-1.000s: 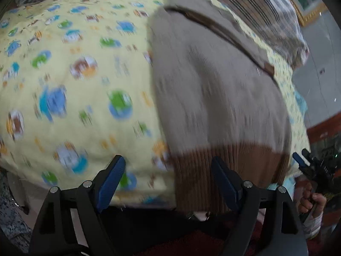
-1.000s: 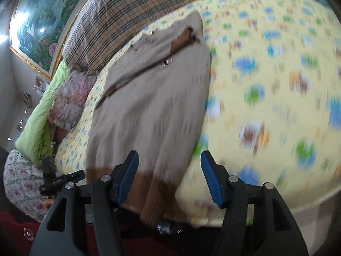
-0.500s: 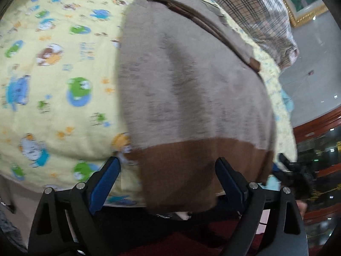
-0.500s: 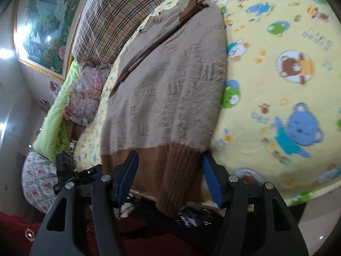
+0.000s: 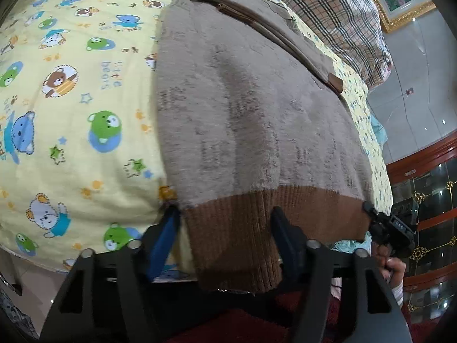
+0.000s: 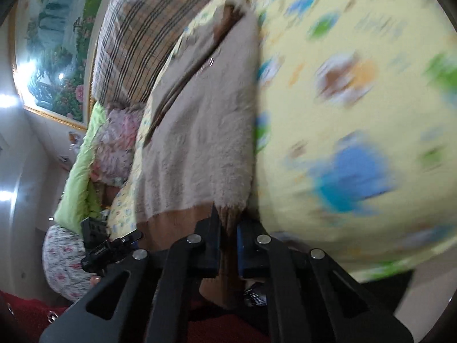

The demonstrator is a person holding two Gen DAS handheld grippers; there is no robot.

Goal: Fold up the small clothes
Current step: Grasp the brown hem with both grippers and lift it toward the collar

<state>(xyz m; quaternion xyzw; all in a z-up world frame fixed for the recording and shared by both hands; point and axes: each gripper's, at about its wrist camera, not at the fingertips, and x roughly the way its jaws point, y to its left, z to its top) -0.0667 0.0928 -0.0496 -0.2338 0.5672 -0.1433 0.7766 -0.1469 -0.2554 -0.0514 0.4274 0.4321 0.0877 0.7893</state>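
Observation:
A beige knit sweater with a brown ribbed hem lies on a yellow bear-print bedsheet, its hem hanging over the near bed edge. My left gripper is open, its jaws standing either side of the hem's left corner. In the right wrist view the sweater runs away from me, and my right gripper is shut on the hem's right corner. The other gripper shows at the edge of each view.
A plaid blanket lies at the head of the bed. Pink and green bedding lies beside the sweater. A framed landscape painting hangs on the wall. A dark wooden glass cabinet stands at the right.
Both grippers moved forward onto the hem. The right gripper closed on the hem's right corner. The left gripper's jaws narrowed around the left corner.

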